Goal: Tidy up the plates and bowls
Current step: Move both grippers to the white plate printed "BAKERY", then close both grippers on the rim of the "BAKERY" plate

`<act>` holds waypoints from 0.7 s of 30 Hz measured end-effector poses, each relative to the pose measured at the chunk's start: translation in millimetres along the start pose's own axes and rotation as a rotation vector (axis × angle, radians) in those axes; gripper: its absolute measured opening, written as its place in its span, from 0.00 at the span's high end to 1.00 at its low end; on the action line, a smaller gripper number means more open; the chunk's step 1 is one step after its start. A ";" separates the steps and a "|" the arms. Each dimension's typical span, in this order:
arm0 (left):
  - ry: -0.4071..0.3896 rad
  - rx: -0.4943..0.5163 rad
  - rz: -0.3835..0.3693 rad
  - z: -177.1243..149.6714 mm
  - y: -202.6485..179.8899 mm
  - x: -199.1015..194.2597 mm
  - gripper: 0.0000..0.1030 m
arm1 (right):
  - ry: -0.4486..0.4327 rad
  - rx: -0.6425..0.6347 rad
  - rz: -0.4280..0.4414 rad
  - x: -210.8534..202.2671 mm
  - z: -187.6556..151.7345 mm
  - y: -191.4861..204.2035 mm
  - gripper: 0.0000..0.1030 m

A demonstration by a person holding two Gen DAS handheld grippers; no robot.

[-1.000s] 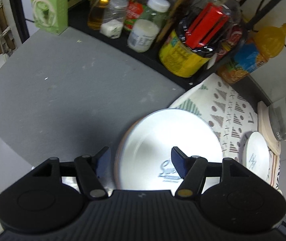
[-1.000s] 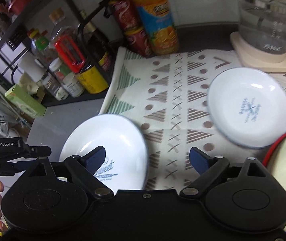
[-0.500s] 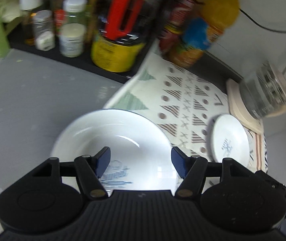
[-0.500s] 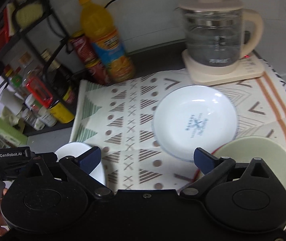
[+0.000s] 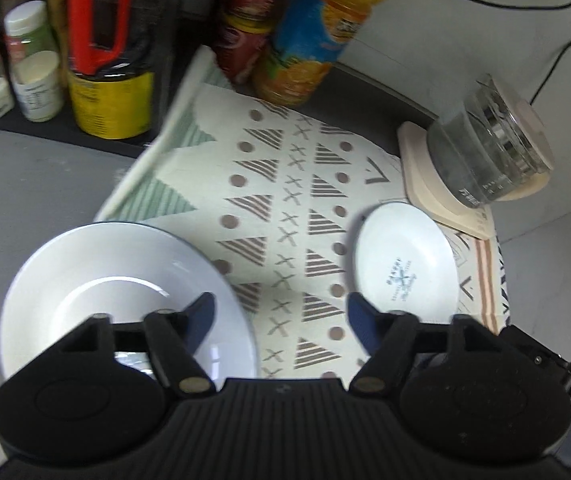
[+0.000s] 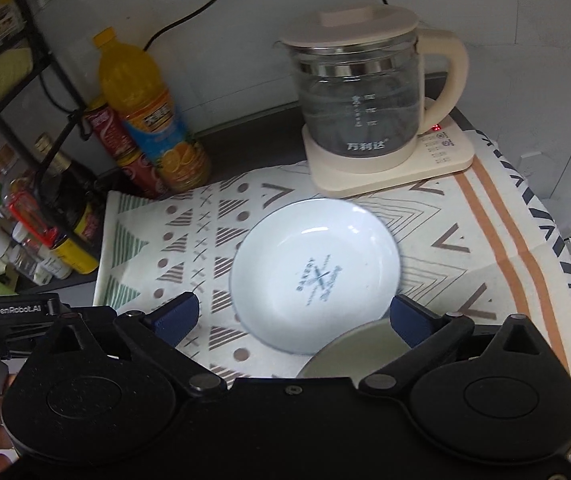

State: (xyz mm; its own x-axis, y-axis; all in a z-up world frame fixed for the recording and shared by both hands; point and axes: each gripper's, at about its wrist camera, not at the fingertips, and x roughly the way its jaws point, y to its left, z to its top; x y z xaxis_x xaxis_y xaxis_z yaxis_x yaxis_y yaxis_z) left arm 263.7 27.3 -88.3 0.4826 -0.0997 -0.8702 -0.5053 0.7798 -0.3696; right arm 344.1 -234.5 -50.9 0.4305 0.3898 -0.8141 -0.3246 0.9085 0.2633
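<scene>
A large white plate (image 5: 105,280) lies at the left edge of the patterned cloth (image 5: 277,208), partly under my left gripper's left finger. My left gripper (image 5: 281,316) is open and empty above the cloth. A smaller white plate with a blue print (image 6: 313,272) lies mid-cloth; it also shows in the left wrist view (image 5: 405,260). My right gripper (image 6: 293,316) is open and empty, just above this plate's near rim. A pale green bowl (image 6: 353,352) sits at the plate's near right, partly hidden by the right gripper.
A glass kettle on a cream base (image 6: 369,96) stands behind the small plate. An orange juice bottle (image 6: 149,116) and red cans (image 6: 121,148) stand at the cloth's back left. A rack of bottles and jars (image 5: 65,60) stands left. The other gripper (image 6: 17,312) shows at left.
Both grippers have swung right. The left view now shows the large plate to its left and more cloth. The right gripper has come closer to the small plate.
</scene>
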 end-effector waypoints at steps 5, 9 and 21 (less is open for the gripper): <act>0.002 0.014 -0.007 6.6 -19.4 9.7 0.08 | 0.020 0.004 -0.004 10.2 10.7 -12.1 0.00; 0.020 0.023 -0.010 10.5 -32.9 21.2 0.06 | 0.035 0.003 -0.003 17.5 20.4 -20.6 0.00; 0.088 -0.013 -0.009 18.4 -51.9 67.2 0.07 | 0.117 -0.020 -0.026 51.3 44.4 -47.5 0.00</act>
State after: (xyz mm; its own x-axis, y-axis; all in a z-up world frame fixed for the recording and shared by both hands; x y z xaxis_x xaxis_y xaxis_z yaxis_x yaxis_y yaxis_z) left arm 335.5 -8.4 -121.6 0.4230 -0.1610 -0.8917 -0.5103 0.7709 -0.3812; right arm 419.0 -250.9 -82.2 0.3378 0.3452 -0.8756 -0.3318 0.9143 0.2324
